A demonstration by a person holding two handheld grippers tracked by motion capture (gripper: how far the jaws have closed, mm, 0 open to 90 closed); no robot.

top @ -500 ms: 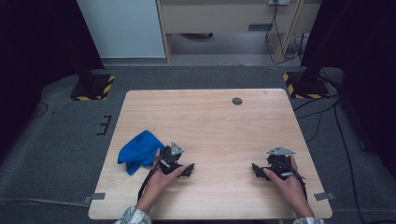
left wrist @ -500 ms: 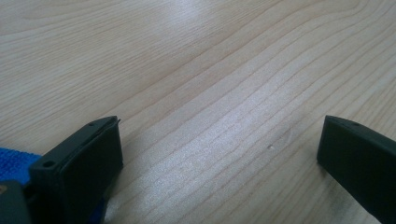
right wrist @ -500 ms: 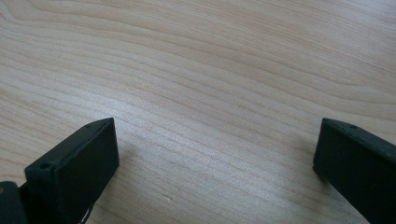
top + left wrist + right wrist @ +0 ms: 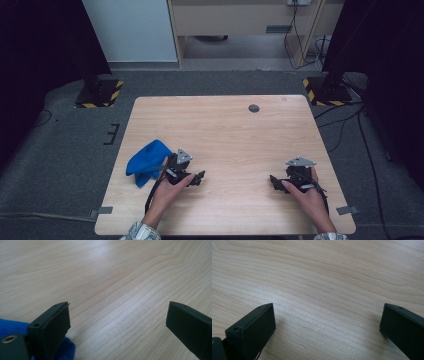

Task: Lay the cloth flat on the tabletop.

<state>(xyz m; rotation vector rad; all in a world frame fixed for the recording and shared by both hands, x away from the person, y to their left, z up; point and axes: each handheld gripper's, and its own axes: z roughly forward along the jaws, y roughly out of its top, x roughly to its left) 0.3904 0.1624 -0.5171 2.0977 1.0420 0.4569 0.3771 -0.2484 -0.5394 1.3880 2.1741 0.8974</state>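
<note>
Grey carpet surrounds a pale wooden table (image 4: 225, 135) that takes up the middle of the high view, with dark curtains at the left and right edges, a white panel at upper left and a wooden cabinet at upper centre. Two black stand bases with yellow-and-black striped edges sit on the carpet beyond the table's far corners, and cables run across the floor at upper right. Near the table's far edge, right of centre, is a small dark round spot (image 4: 254, 108). At lower left of the table lies a crumpled blue cloth (image 4: 145, 161). The left gripper (image 4: 199, 176) sits just to the right of the cloth, held low over the wood by a hand coming in from the bottom edge; its jaws stand wide apart with nothing between them, and in the left gripper view a fold of cloth (image 4: 15, 327) shows at the lower left corner, behind the left-hand jaw. The right gripper (image 4: 273, 180) is at lower right of the table, well apart from the cloth, its jaws also spread wide over bare wood and holding nothing.
</note>
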